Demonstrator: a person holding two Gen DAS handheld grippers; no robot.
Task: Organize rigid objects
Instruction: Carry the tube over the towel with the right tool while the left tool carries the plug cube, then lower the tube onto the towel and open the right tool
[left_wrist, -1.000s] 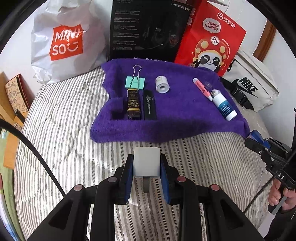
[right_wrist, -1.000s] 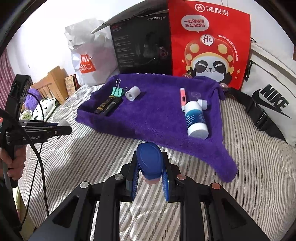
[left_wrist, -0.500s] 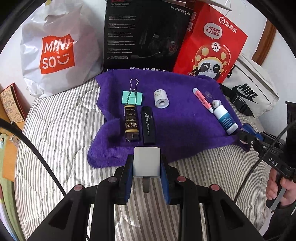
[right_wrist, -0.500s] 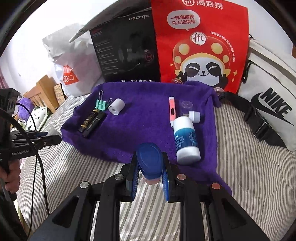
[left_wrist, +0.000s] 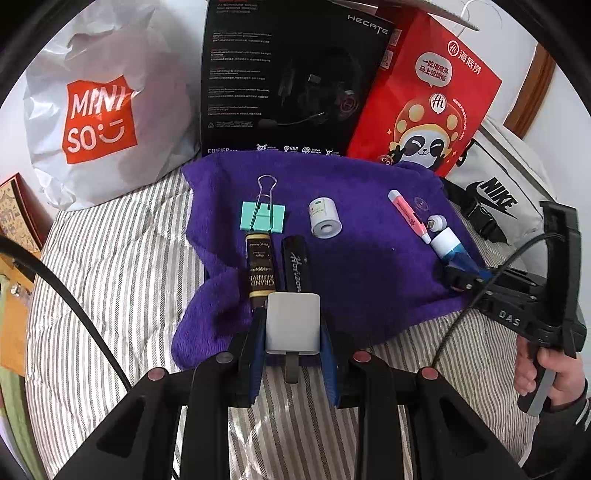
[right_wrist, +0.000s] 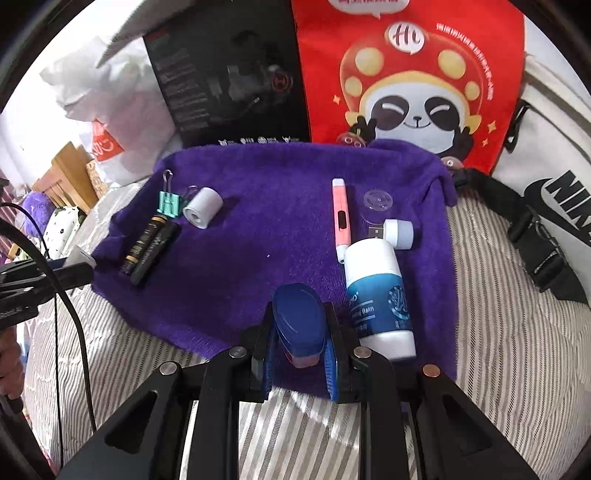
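Both grippers (left_wrist: 293, 328) (right_wrist: 299, 325) advanced over purple towel (left_wrist: 369, 266); blue-capped bottle (right_wrist: 297, 321) points forward.

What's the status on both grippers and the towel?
Left gripper shut on white block. Right gripper shut on blue-capped item. Both over near edge of purple towel. Balm bottle lies right beside right gripper.

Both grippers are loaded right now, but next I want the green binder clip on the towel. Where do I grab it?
Take the green binder clip across its flat green body, descending from above, jaws closing on its left and right ends. The body lies flat on the purple towel; its wire handle is thin, and the brown tube sits close at its near edge.
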